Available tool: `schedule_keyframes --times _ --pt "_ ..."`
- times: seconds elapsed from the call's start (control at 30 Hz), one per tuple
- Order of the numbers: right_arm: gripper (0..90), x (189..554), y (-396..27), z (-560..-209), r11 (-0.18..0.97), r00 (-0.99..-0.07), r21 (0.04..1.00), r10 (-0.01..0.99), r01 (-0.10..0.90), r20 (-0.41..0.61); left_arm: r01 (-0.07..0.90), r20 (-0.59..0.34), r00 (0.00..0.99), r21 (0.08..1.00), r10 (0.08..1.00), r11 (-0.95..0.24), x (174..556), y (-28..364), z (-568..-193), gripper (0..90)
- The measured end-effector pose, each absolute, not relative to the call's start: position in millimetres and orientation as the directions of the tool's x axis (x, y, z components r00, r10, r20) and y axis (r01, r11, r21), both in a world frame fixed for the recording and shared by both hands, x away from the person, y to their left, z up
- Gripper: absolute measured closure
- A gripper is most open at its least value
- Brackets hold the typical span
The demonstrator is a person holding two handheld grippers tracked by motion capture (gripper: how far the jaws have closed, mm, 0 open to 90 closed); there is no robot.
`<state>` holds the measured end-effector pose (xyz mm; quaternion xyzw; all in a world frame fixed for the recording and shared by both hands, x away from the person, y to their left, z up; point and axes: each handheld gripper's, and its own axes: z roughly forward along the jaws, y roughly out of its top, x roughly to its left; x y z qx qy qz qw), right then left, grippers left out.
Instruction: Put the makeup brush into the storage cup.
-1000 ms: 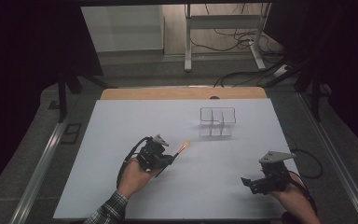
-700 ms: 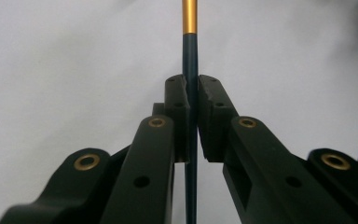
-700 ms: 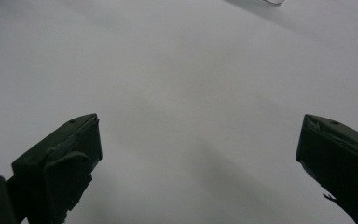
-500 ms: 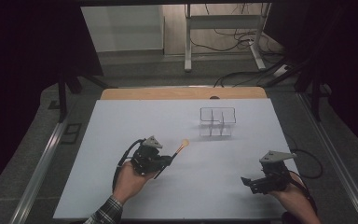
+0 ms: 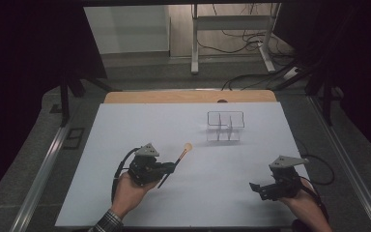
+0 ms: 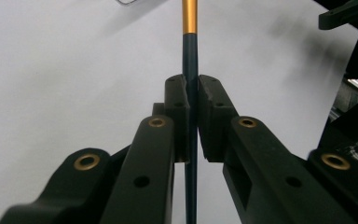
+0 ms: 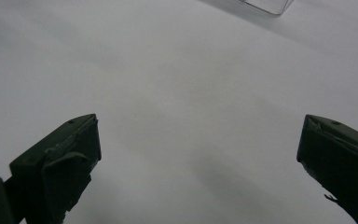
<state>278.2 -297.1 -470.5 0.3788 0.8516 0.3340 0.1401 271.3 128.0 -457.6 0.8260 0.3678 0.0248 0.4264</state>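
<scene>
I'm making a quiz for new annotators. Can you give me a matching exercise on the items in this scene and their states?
Things:
1. left hand-held gripper
2. right hand-held gripper
3. brush
4. clear organizer

States:
A. standing alone near the far edge of the white table
B. jaws wide apart, nothing between them
C. clamped by its dark handle, tip pointing away
D. shut on a thin handle

Pairs: 1-D, 2-B, 3-C, 4-A

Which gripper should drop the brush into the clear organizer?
Left, probably. The left gripper is already shut on the brush, whose tip points toward the clear organizer. The right gripper is open and holds nothing.
</scene>
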Motion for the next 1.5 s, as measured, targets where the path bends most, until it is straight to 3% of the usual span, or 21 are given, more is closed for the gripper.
schedule_keyframes --times 0.57,1.5 --pt "0.0 276.9 -296.4 -463.8 0.444 -0.683 0.728 0.729 0.523 0.046 0.517 -0.250 0.760 0.792 0.600 -0.325 253.0 131.0 -456.3 83.4" --pt "0.0 281.6 -278.3 -457.8 0.354 -0.709 0.795 0.692 0.493 0.132 0.495 -0.269 0.795 0.805 0.544 -0.326 259.5 121.6 -464.9 83.3"
